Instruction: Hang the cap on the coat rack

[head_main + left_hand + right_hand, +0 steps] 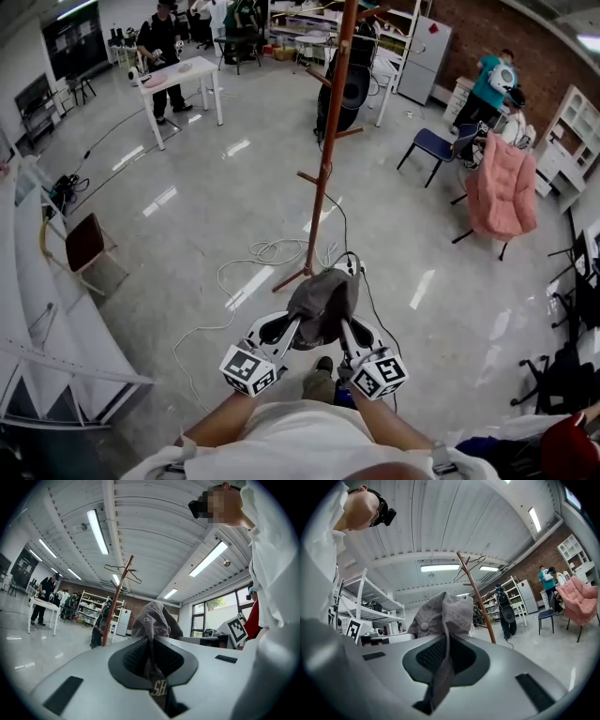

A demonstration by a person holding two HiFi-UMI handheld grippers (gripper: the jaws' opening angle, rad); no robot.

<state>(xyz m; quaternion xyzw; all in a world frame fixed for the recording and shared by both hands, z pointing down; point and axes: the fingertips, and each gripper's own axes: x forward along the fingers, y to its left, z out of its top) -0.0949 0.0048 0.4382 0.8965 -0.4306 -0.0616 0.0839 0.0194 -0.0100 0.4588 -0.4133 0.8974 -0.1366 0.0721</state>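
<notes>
The left gripper is clenching a fold of the grey cap between its jaws. The right gripper is gripping the opposite edge the same way. Both are holding the cap aloft before the person. The coat rack is standing at twelve o'clock from the cap, not touching it.

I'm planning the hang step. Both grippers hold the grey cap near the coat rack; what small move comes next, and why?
Probably carry the cap forward and up toward the coat rack: left gripper and right gripper are both shut on it, and it sits short of the rack's pegs.
</notes>
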